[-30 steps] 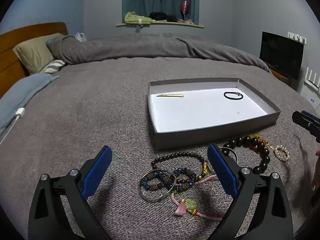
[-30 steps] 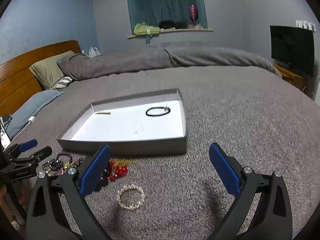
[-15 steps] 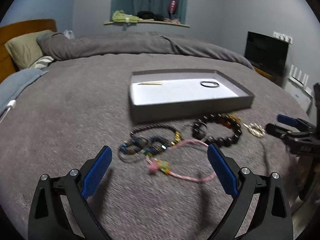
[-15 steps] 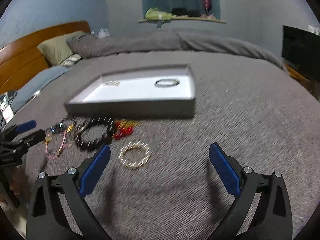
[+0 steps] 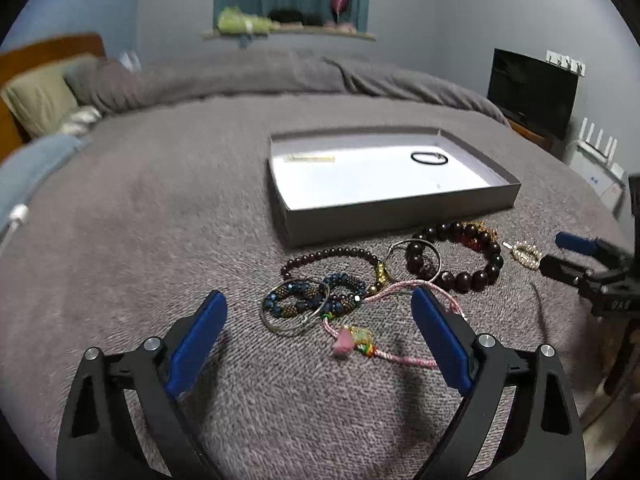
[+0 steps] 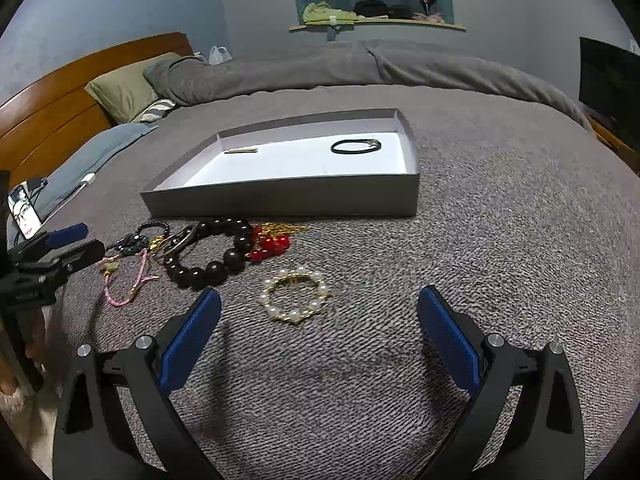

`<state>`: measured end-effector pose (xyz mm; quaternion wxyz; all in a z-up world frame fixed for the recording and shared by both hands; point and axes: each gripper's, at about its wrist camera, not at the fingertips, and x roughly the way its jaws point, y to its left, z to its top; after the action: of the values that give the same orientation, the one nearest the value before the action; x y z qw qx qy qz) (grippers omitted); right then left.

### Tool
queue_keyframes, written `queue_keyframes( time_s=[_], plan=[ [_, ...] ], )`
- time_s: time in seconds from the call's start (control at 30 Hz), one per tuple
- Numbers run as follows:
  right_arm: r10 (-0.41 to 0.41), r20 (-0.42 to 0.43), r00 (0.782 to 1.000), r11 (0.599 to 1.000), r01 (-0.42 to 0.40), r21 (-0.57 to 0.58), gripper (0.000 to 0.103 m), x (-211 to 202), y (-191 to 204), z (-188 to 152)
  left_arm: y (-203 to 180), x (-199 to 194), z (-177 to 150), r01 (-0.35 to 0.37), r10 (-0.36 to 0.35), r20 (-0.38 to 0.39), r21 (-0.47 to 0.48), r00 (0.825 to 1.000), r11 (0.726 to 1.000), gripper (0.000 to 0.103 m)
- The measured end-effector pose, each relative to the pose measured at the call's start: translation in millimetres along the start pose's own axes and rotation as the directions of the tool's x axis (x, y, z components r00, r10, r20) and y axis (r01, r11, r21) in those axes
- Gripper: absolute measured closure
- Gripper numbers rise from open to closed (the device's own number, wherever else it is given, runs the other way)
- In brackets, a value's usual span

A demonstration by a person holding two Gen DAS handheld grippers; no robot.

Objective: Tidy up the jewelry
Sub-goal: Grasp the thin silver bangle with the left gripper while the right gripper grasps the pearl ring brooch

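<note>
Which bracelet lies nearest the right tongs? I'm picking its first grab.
The pearl bracelet, alone on the bedspread just ahead of the open right tongs; the other bracelets cluster further left.

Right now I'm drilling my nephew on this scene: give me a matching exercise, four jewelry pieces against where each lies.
1. black band
2. pearl bracelet
3. gold bar
4. pink cord

A. bedspread, ahead of the right gripper
B. tray, far right
C. bedspread, between the left gripper's fingers
D. tray, far left

Pairs: 1-B, 2-A, 3-D, 4-C
</note>
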<state>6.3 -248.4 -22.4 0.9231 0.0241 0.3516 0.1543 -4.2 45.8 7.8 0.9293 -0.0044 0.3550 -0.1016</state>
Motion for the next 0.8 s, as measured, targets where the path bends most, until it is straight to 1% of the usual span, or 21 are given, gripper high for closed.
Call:
queue_keyframes(
  time_s=[0.07, 0.17, 0.2, 0.23, 0.27, 0.33, 0.4, 0.5, 0.57, 0.63, 0.8],
  plan=[
    [0.003, -0.007, 1.000, 1.000, -0.003, 0.005, 0.006, 2.0, -0.2, -0.2, 6.2, 4.2, 7.0, 0.029, -0.029, -0.017, -0.021, 0.999, 0.999, 0.011],
    [-0.004, 0.000, 1.000, 1.000, 0.004, -0.016, 0.009, 1.9, 3.9, -0.4, 9.7, 9.2, 7.2, -0.015, 0.014, -0.031, -0.017, 0.999, 1.000, 0.012],
    [-0.006, 0.000, 1.000, 1.000, 0.006, -0.024, 0.011, 2.4, 5.6, -0.7, 12.5, 11.9, 8.1, -0.021, 0.021, -0.039, -0.021, 0.999, 1.000, 0.015],
    [-0.008, 0.000, 1.000, 1.000, 0.008, -0.029, 0.011, 3.0, 6.8, -0.8, 14.0, 13.7, 9.1, -0.010, 0.009, -0.046, -0.026, 0.999, 1.000, 0.021],
    [-0.011, 0.000, 1.000, 0.999, 0.011, -0.032, 0.012, 3.6, 7.7, -0.9, 16.7, 16.2, 11.0, 0.015, -0.017, -0.059, -0.031, 0.998, 0.999, 0.023],
    [-0.017, 0.000, 1.000, 0.999, 0.017, -0.038, 0.016, 4.4, 9.3, -0.9, 19.8, 19.1, 13.0, 0.015, -0.017, -0.066, -0.029, 0.998, 0.999, 0.026],
    [-0.017, 0.001, 1.000, 0.999, 0.017, -0.044, 0.019, 4.6, 10.7, -1.2, 21.7, 22.0, 12.3, 0.008, -0.010, -0.078, -0.018, 0.997, 1.000, 0.031],
    [-0.023, -0.002, 1.000, 0.998, 0.023, -0.054, 0.022, 5.7, 12.6, -2.1, 24.7, 27.6, 9.1, 0.013, -0.016, -0.101, -0.025, 0.995, 1.000, 0.036],
    [-0.017, -0.006, 1.000, 0.998, 0.017, -0.053, 0.025, 6.7, 12.7, -2.2, 26.2, 31.4, 7.0, 0.023, -0.027, -0.115, -0.033, 0.993, 0.999, 0.043],
    [-0.014, -0.012, 1.000, 0.999, 0.013, -0.053, 0.029, 7.9, 12.8, -2.5, 29.0, 33.7, 5.6, 0.046, -0.053, -0.124, -0.057, 0.991, 0.997, 0.045],
    [-0.014, -0.013, 1.000, 0.999, 0.014, -0.051, 0.032, 8.9, 12.7, -2.9, 34.1, 36.4, 3.3, 0.057, -0.068, -0.132, -0.086, 0.989, 0.995, 0.050]
  ],
)
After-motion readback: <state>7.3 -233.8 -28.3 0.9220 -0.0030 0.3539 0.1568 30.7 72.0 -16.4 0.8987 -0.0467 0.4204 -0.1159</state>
